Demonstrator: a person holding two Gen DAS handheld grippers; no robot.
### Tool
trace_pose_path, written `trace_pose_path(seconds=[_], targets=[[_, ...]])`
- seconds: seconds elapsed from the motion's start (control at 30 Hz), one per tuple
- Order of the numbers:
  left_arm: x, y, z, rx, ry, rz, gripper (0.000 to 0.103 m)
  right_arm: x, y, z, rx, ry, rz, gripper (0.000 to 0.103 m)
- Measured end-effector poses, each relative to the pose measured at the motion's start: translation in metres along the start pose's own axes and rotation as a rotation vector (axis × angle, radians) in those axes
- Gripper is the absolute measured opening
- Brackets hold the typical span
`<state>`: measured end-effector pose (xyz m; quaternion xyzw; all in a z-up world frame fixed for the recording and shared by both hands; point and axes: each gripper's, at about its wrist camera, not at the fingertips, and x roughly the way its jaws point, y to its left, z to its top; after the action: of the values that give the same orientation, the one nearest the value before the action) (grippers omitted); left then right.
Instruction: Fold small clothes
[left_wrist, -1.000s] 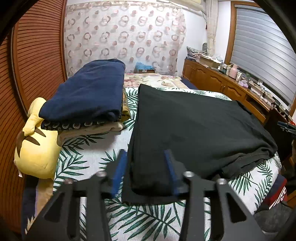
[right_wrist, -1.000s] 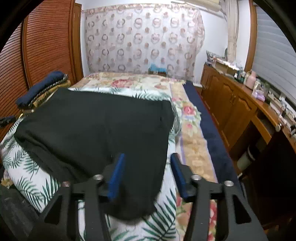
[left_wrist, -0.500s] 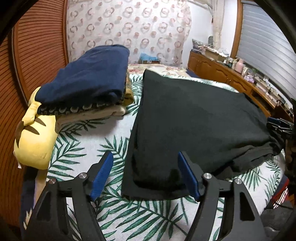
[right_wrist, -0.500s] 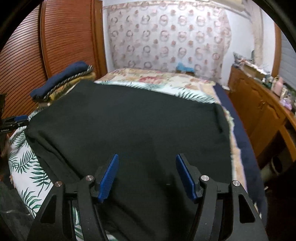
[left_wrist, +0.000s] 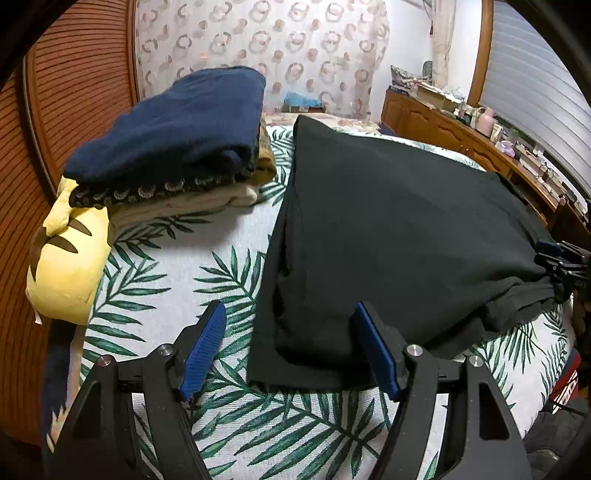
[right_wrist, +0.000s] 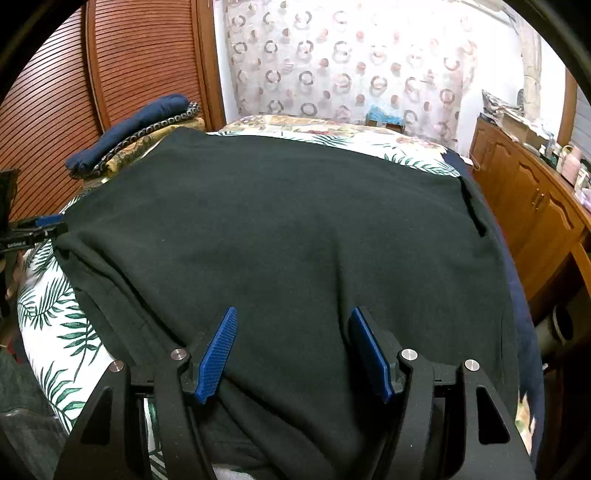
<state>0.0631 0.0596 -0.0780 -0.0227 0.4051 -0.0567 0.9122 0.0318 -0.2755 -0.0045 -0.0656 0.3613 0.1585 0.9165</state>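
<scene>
While unreadable, white label (right_wrist: 15, 244) on left tool (right_wrist: 44, 225)

Legible text: none fully readable.
- Left gripper (right_wrist: 37, 230), at the left edge of the right wrist view: small white lettering on its black body, too small to make out.
- Red item (left_wrist: 563, 384) at the bed's lower right corner, left wrist view: white markings, undecipherable.

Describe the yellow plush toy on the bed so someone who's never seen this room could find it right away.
Start at the bed with the palm-leaf sheet and go to its edge by the slatted wooden doors. Below the stack of folded clothes lies the yellow plush toy. It is the only bright yellow thing there, with dark brown stripes.
</scene>
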Motion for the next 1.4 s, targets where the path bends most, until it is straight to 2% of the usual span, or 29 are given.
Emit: trace_pose_path(seconds=[0.33,0.43,0.6,0.67,0.73,0.8,1.0,1.17,1.33,1.4], targets=[[0.001,-0.005,-0.004,0.018,-0.009,0.001,0.073,0.009,0.011,-0.007,-0.013,0.018,-0.022,0.066],[-0.002,-0.006,-0.005,0.008,-0.015,-0.051,0.059,0.010,0.011,-0.007,-0.015,0.018,-0.023,0.066],[-0.001,-0.007,-0.004,0.017,-0.014,-0.042,0.042,0.010,0.010,-0.008,-0.014,0.018,-0.021,0.066],[-0.001,-0.007,-0.003,0.020,-0.009,-0.052,0.017,0.010,0.010,-0.008,-0.014,0.018,-0.021,0.066],[-0.004,-0.005,-0.001,0.001,-0.011,-0.087,0.009,0.010,0.010,-0.008,-0.014,0.017,-0.020,0.066],[-0.013,-0.003,0.006,-0.019,-0.040,-0.134,0.008,0.009,0.009,-0.009,-0.013,0.017,-0.019,0.066],[-0.044,-0.021,0.031,0.017,-0.138,-0.180,0.008,0.009,0.006,-0.010,-0.014,0.016,-0.015,0.066],[-0.056,-0.040,0.052,0.057,-0.190,-0.218,0.008,0.008,0.005,-0.010,-0.014,0.017,-0.014,0.066],[-0.065,-0.060,0.075,0.084,-0.224,-0.324,0.008,0.008,0.004,-0.010,-0.016,0.017,-0.014,0.066],[-0.072,-0.074,0.084,0.127,-0.249,-0.326,0.008,0.008,0.004,-0.010,-0.018,0.019,-0.014,0.066]])
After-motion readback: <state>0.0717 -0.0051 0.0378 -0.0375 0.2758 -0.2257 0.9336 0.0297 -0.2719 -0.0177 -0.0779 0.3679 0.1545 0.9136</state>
